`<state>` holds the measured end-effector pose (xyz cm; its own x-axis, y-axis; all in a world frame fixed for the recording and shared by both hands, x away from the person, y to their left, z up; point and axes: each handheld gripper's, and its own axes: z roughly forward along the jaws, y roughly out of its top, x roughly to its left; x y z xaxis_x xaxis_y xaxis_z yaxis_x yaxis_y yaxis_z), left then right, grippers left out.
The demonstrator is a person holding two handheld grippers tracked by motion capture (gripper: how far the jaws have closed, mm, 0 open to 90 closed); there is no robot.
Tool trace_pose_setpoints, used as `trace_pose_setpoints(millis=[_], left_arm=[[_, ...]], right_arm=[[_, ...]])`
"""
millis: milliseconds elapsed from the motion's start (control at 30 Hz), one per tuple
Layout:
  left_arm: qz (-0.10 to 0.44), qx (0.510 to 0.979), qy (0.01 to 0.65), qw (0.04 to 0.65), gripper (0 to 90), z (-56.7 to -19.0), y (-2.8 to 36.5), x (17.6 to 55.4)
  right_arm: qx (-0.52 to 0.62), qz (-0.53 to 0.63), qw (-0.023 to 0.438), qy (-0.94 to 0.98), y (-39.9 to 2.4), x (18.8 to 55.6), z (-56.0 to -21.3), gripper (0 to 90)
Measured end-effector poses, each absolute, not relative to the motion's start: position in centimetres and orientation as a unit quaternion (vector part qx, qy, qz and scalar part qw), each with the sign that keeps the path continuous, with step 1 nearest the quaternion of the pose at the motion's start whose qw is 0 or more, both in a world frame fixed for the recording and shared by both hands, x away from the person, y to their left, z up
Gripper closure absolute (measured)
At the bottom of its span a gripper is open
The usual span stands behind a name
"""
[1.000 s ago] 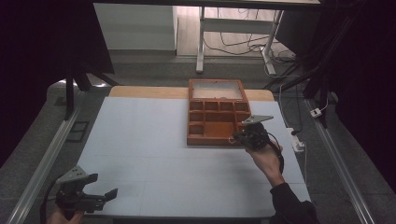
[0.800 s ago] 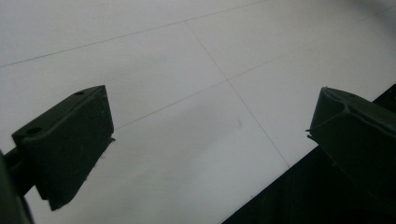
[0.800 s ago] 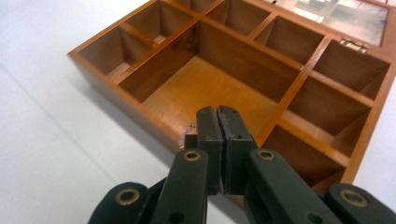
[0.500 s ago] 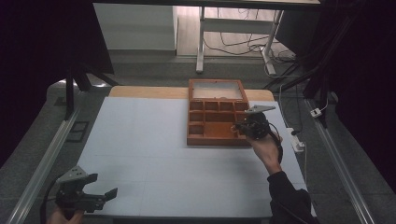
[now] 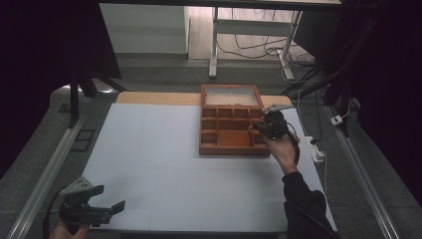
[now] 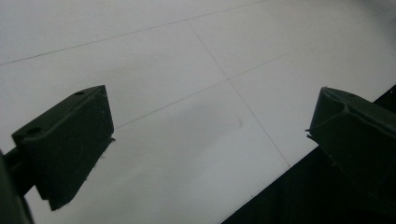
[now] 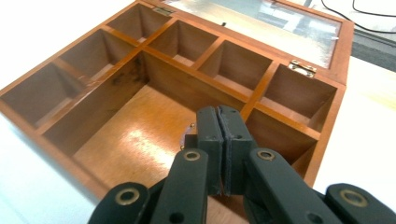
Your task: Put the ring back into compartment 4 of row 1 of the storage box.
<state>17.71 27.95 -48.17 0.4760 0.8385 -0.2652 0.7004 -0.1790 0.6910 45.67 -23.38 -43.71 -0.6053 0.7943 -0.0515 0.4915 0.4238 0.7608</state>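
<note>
Directly beneath and ahead of the right gripper (image 7: 219, 140), whose jaws are pressed together on nothing visible, the open wooden box (image 5: 231, 148) is found, its large compartment nearest. Well apart, the left gripper (image 5: 102, 213) is held with jaws spread.

A small round object behind the right tool (image 7: 223, 140) in the wooden box (image 7: 93, 182) was mostly hidden
</note>
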Motion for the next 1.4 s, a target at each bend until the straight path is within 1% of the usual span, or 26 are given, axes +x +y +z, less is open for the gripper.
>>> trace_pose_setpoints(millis=[367,733,1200,1400], left_arm=[[0.09,0.763,0.506,0.393,0.0,-48.2,27.9,17.7],[0.092,0.762,0.507,0.391,0.0,-48.2,27.9,17.7],[0.092,0.763,0.508,0.389,0.0,-48.2,27.9,17.7],[0.093,0.764,0.507,0.387,0.0,-48.2,27.8,17.7]], right_arm=[[0.411,0.363,0.216,0.808,-23.8,48.2,-44.0,88.7],[0.432,0.369,0.229,0.791,-24.0,51.6,-44.0,88.7],[0.442,0.346,0.253,0.788,-24.3,53.6,-45.6,88.7],[0.447,0.337,0.255,0.788,-24.1,54.1,-46.2,88.6]])
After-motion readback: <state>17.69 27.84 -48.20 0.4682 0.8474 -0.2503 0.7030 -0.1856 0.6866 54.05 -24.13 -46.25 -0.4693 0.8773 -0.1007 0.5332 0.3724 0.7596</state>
